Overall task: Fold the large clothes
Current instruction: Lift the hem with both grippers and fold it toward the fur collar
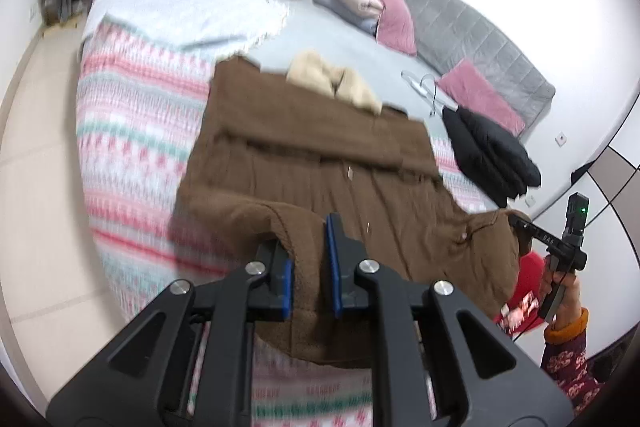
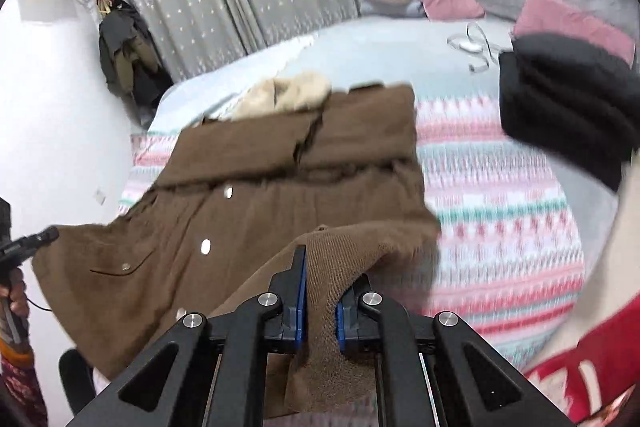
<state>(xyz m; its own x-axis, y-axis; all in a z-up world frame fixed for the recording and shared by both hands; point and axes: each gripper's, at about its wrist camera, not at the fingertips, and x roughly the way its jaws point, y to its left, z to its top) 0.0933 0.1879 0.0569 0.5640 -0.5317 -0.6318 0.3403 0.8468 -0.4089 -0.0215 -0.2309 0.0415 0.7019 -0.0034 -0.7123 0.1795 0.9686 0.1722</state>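
A bed (image 1: 132,131) is covered by a soft quilt banded in pink, white and green. Across it a large brown coat (image 1: 312,155) of coarse woven cloth is spread, its cream fleecy collar (image 1: 336,83) at the far end. The near hem is raised off the bed: one corner is clamped in the left hand-held gripper (image 1: 310,267), the other corner in the right hand-held gripper (image 2: 320,303).

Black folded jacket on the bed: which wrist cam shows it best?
Left wrist. There the black folded jacket is whole and fairly sharp, lying beside the brown coat, just in front of a pink pillow. The right wrist view shows it larger but motion-blurred and cut off at the frame's right edge.
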